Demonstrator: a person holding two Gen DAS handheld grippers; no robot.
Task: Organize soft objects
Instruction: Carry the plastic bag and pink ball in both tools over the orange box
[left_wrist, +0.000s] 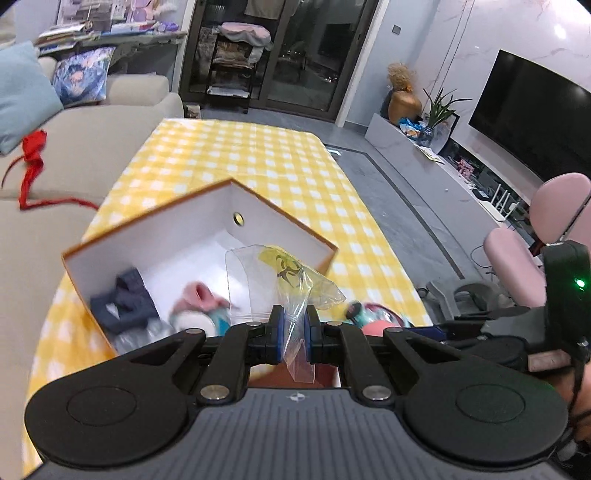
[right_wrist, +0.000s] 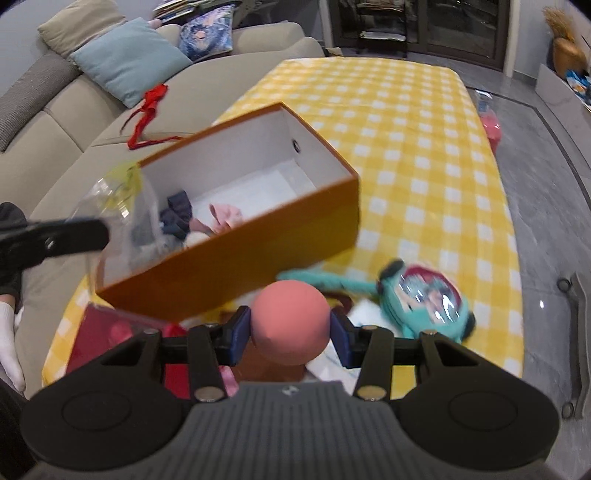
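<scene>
My left gripper (left_wrist: 294, 326) is shut on a clear plastic zip bag (left_wrist: 258, 280) with a yellow biohazard print, held over the near end of an open orange box (left_wrist: 295, 225). The box has white walls and holds a dark blue cloth (left_wrist: 123, 301), a pink soft item (left_wrist: 201, 297) and other blurred things. My right gripper (right_wrist: 291, 330) is shut on a salmon-pink soft ball (right_wrist: 291, 319), above the table in front of the orange box (right_wrist: 236, 258). A teal plush toy (right_wrist: 424, 304) lies on the table to the right of the ball. The left gripper's finger (right_wrist: 74, 232) and the bag (right_wrist: 118, 199) show at the left.
The table wears a yellow checked cloth (left_wrist: 258, 158). A red box (right_wrist: 110, 339) and white paper (right_wrist: 332, 365) lie under my right gripper. A beige sofa (right_wrist: 55, 122) with cushions and a red ribbon (right_wrist: 147, 110) runs along the left. A pink chair (left_wrist: 535, 240) stands at the right.
</scene>
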